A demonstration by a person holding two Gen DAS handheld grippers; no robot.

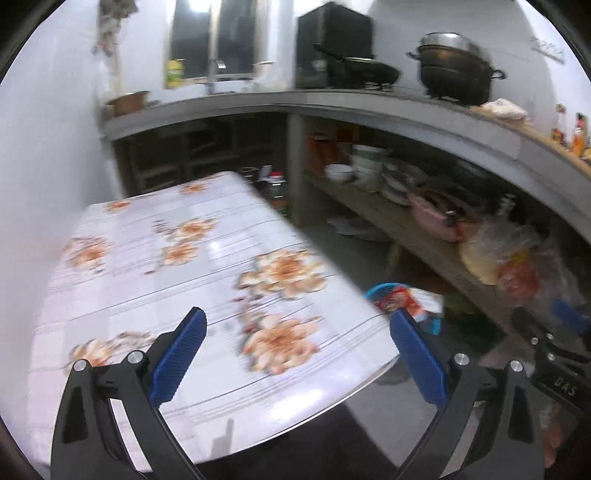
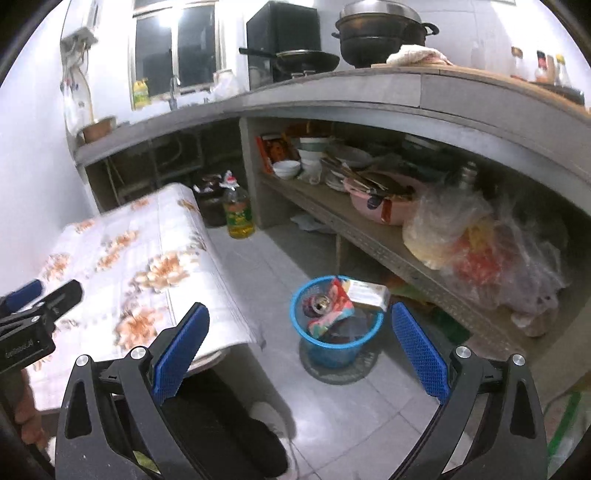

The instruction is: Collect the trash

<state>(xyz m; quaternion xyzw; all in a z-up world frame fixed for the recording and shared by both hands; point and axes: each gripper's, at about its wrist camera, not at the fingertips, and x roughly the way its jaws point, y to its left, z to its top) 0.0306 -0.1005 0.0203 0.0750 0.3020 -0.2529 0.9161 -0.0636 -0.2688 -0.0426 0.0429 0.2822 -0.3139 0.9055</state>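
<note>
Blue basket [image 2: 334, 328] of trash (contents blurred) between the empty, wide-open right claw [image 2: 301, 350]; left claw [image 1: 297, 354] likewise.

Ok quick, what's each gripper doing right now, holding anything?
Left gripper: open, holding nothing, over the table.
Right gripper: open, empty.

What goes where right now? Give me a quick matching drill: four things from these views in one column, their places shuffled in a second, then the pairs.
Things:
1. drink can
2. oil bottle
3. black stockpot
4. pink basin

Places:
A. on the countertop
B. on the shelf under the counter
C. inside the blue basket
D. on the floor beyond the floral table

Pairs: 1-C, 2-D, 3-A, 4-B
</note>
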